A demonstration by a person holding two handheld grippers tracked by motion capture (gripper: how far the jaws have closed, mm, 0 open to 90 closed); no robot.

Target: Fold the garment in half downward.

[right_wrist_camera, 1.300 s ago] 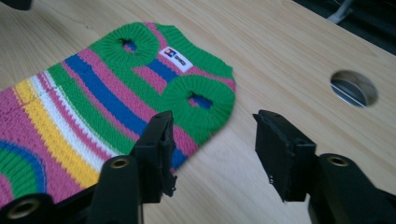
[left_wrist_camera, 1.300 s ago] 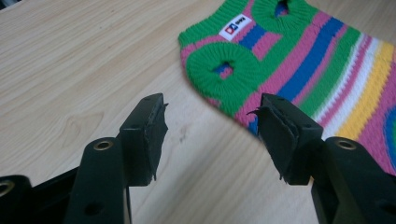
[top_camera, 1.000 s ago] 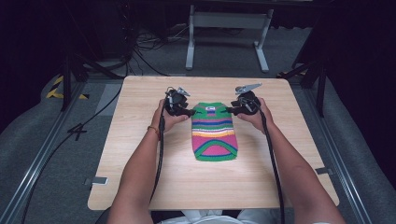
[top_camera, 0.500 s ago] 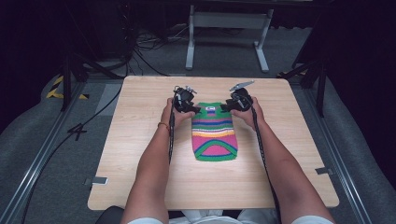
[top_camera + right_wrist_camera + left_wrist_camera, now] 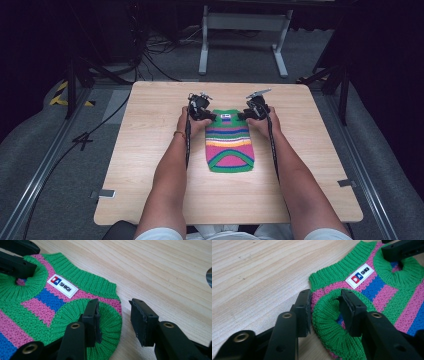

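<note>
A small knitted sweater (image 5: 230,145) with green, pink, blue and orange stripes lies flat on the wooden table (image 5: 150,150), its collar at the far end. A white label (image 5: 359,275) sits below the collar. My left gripper (image 5: 211,117) is at the sweater's far left corner. In the left gripper view it (image 5: 325,312) is open, and its jaws straddle the green ribbed armhole (image 5: 324,320). My right gripper (image 5: 243,116) is at the far right corner. It (image 5: 115,317) is open too, one jaw on the other armhole (image 5: 110,322), one over bare wood.
A grey metal stand (image 5: 242,20) and loose cables (image 5: 150,55) are on the floor beyond the table's far edge. Both forearms lie over the near half of the table on either side of the sweater.
Both hands have moved inward and a little forward, which brought the grippers from beside the sweater to its two far corners. The sweater has not shifted.
</note>
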